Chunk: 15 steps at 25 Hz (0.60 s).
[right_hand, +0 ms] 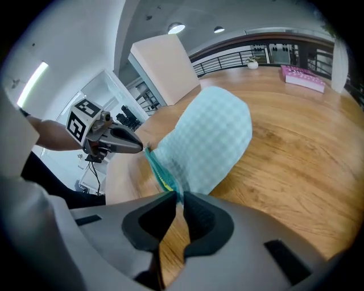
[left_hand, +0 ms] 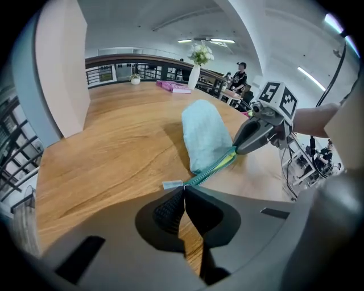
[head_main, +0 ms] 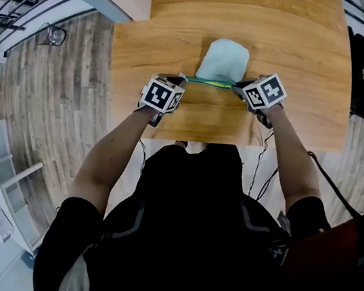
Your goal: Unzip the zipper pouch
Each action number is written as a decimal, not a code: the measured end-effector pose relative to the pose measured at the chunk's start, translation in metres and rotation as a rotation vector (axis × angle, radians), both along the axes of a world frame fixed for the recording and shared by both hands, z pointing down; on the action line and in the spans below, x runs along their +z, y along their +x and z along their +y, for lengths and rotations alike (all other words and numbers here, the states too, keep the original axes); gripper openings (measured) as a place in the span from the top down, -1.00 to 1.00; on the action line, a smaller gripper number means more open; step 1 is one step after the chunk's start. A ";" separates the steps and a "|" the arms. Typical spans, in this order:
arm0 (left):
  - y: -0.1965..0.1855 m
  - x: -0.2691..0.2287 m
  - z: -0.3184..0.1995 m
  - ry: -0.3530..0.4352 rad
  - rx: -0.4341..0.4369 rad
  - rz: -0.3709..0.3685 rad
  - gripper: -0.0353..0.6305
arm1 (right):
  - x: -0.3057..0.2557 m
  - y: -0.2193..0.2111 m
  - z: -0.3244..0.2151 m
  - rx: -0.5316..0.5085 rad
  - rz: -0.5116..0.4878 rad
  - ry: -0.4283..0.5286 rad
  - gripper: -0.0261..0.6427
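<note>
On the wooden table (head_main: 303, 71), seen from our head, the pale-blue zipper pouch (head_main: 223, 60) lies near the front edge. Its zipper (head_main: 209, 81) runs taut between our left gripper (head_main: 181, 78) and our right gripper (head_main: 238, 86). Along the left gripper view, our jaws are pressed together on the zipper's near end, with a small pale tab (left_hand: 172, 184) poking out just beside them. The pouch rests beyond on the wood. Along the right gripper view, our jaws stand only a narrow way apart, pinching the pouch's corner where the green zipper meets the checked cloth.
</note>
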<state>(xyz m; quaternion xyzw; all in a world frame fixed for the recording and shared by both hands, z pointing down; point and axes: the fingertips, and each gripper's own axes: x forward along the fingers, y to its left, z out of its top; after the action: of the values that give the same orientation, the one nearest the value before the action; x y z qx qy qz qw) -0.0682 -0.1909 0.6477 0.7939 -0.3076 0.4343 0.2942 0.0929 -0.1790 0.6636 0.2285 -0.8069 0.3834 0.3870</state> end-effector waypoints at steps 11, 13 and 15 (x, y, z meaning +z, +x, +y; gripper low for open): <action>0.003 0.004 0.004 0.012 0.051 0.018 0.80 | 0.003 0.002 0.001 0.076 -0.016 -0.036 0.75; 0.006 0.001 0.003 0.007 0.053 0.074 0.80 | 0.003 0.002 0.001 0.077 -0.010 -0.022 0.74; 0.004 -0.002 0.001 0.010 0.037 0.105 0.80 | 0.002 0.002 0.000 0.066 0.006 -0.004 0.73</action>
<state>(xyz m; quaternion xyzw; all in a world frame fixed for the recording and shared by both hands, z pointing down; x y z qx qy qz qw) -0.0647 -0.1904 0.6457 0.8225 -0.2792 0.3960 0.2977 0.0950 -0.1787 0.6659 0.2553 -0.7970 0.3968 0.3770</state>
